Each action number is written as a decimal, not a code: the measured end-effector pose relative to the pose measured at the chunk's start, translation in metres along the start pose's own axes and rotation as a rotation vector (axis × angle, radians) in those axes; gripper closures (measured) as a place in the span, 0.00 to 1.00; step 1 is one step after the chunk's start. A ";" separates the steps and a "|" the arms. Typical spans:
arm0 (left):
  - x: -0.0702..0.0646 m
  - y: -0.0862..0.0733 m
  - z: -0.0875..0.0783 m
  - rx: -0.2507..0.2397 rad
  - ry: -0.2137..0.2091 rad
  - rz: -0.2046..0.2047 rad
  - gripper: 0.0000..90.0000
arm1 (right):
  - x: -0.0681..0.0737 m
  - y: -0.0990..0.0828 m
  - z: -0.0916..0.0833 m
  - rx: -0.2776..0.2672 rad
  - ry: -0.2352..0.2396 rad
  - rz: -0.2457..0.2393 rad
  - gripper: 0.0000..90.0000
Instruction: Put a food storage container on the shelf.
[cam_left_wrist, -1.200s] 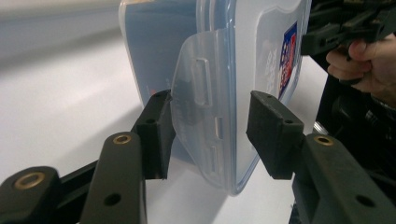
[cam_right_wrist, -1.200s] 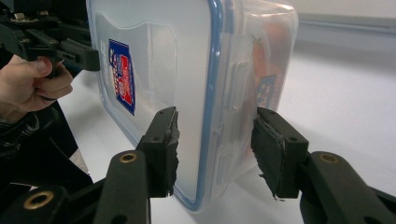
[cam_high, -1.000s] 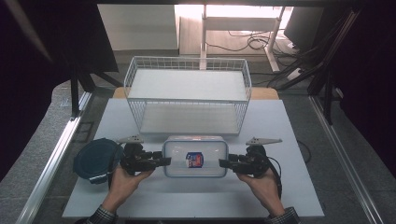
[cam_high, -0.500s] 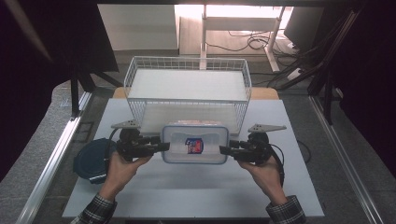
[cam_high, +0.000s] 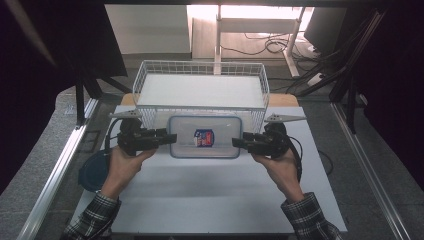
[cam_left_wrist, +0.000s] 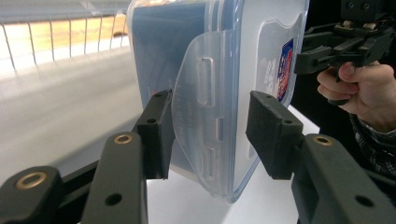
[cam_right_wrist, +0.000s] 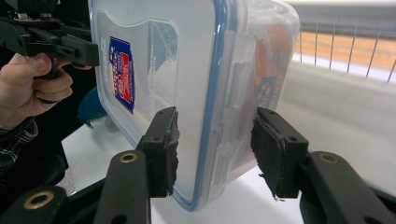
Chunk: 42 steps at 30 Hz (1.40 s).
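Holding: I had both tongs on the clear lidded container (cam_high: 204, 137), one at each short end, and it hung level above the white counter (cam_high: 210, 200).
Left tongs (cam_high: 169, 137): gripped by my left hand (cam_high: 122, 162); half-open, with the pads around the container's left end. In the left gripper view, one pad sat against the side-latch flap (cam_left_wrist: 201, 116); the other pad (cam_left_wrist: 268, 133) seemed to stand just off the lid, though I could not be sure of it.
Right tongs (cam_high: 239, 143): gripped by my right hand (cam_high: 280, 167); likewise half-open, spanning the right end. In the right gripper view, one pad (cam_right_wrist: 163, 144) pressed the lid face; whether the other touched the base I could not tell.
Container: lid edged in blue, with a red-and-blue sticker (cam_high: 203, 138) at its middle.
Position: directly in front of the white wire basket (cam_high: 200, 75), overlapping its near wall from the high view.
Beside: a dark blue round object (cam_high: 92, 172) lay at the counter's left edge, partly under my left hand.
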<state>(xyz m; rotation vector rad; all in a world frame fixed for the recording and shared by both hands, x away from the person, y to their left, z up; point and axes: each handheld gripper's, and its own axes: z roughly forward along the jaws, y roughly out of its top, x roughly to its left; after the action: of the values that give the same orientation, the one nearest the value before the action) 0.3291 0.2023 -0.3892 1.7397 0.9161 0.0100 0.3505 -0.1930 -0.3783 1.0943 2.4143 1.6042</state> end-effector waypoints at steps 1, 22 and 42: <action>0.000 0.000 0.000 0.000 0.000 0.000 0.59 | 0.000 0.000 0.000 0.000 0.000 0.000 0.57; 0.006 0.058 -0.014 -0.053 0.032 0.028 0.59 | -0.008 0.059 0.003 -0.062 0.018 -0.034 0.57; 0.028 0.113 -0.008 -0.081 0.033 0.016 0.58 | -0.025 0.116 0.007 -0.105 -0.006 -0.014 0.57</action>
<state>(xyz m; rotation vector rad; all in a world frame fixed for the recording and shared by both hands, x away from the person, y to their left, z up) 0.4089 0.2158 -0.3055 1.6761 0.9136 0.0848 0.4334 -0.1768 -0.2941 1.0607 2.2996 1.6981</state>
